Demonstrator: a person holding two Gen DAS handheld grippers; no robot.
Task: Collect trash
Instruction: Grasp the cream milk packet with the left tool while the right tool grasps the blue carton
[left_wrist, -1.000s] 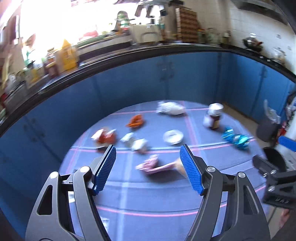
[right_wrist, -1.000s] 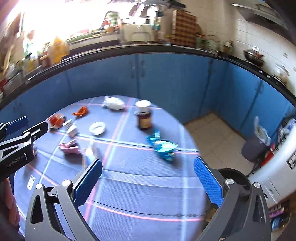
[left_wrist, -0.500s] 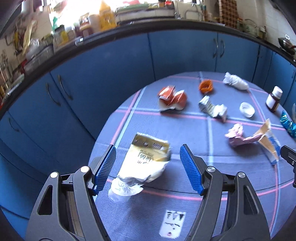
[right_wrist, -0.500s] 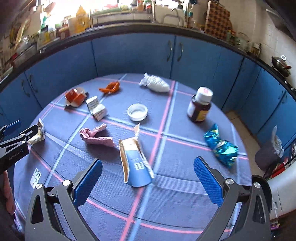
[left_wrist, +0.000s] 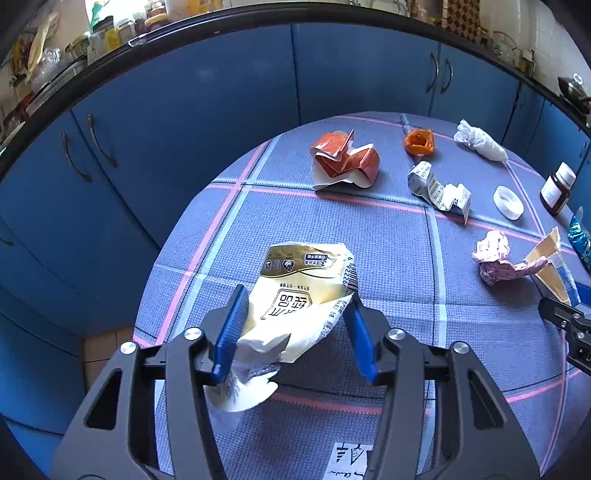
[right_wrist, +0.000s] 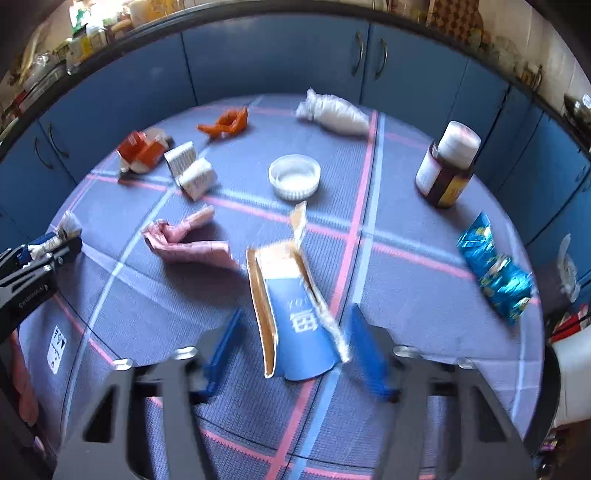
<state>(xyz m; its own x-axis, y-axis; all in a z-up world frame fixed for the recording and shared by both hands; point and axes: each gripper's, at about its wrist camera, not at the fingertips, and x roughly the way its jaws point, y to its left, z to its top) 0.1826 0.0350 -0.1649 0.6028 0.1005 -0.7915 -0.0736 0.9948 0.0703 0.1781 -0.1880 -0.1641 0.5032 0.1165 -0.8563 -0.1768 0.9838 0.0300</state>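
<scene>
Right now we work both hands at once, each on its own piece of trash. Our left gripper (left_wrist: 291, 328) is closing around a cream and gold pouch (left_wrist: 295, 295) at the near left edge of the table (left_wrist: 369, 258); the pouch lies between the jaws, its long axis running away from us along the gripper's line, and the blue pads already touch its crumpled sides. Our right gripper (right_wrist: 291, 347) is closing too, with a torn blue and tan carton (right_wrist: 291, 314) between its jaws; the carton's long axis also points away from us, and the right pad is at its edge while the left pad stands clear, so we judge this one is not yet squeezed. Each piece is nearest its own hand, so no crossing is needed.

Just beyond lie a pink crumpled wrapper (right_wrist: 184, 240), a white lid (right_wrist: 294, 177) and a folded paper strip (right_wrist: 190, 171). Toward the right edge we see a blue foil packet (right_wrist: 495, 273) and a brown bottle (right_wrist: 445, 173) standing upright. Near the far edge rest a red wrapper (left_wrist: 345, 158), an orange scrap (left_wrist: 418, 141) and a white twisted bag (right_wrist: 332, 112).

A checked cloth covers the round table, and blue cabinets (left_wrist: 221, 110) curve behind it under a cluttered counter.
</scene>
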